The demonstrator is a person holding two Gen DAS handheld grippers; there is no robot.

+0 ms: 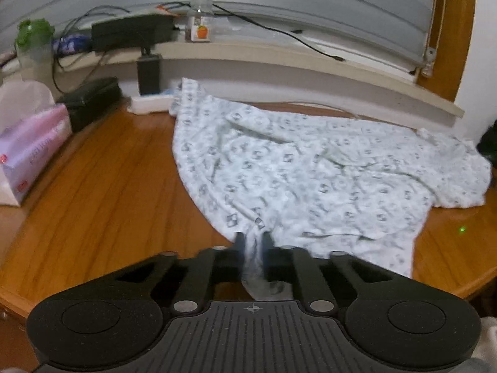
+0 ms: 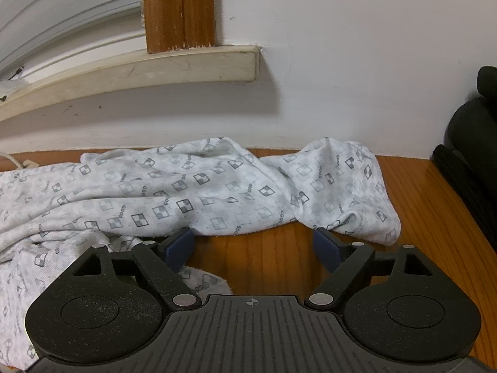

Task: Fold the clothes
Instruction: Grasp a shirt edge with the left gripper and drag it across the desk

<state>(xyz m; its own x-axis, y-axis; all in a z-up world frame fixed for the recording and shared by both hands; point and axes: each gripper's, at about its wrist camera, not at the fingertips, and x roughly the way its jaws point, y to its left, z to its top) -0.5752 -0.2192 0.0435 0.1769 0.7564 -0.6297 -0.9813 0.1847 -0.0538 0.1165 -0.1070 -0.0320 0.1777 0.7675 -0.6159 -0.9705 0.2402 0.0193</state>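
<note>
- Right now the left gripper [image 1: 252,239] has its jaws pinched on a bunched bit of the near edge of the patterned garment [image 1: 310,168], with a strip of cloth running back between the fingers.
- Spread out and wrinkled, the garment lies on the wooden table [image 1: 102,186], its far edge up against the wall below the window sill [image 1: 279,62].
- Meanwhile the right gripper [image 2: 253,242] has its jaws wide apart and holds nothing; bare wood shows between the blue pads [image 2: 178,245], and the garment's edge lies just beyond the tips, perhaps touching them.
- One risk: the left pinch looks thin and gathered, so a quick pull could slip the cloth out.
- Another: lifting with one side only would likely drag the garment into a heap instead of a neat fold, since the right side is not yet gripped.
- Also, the pink tissue pack [image 1: 31,152] and the cables [image 1: 279,31] by the sill sit near enough that a wide sweep of cloth might snag or knock them.
</note>
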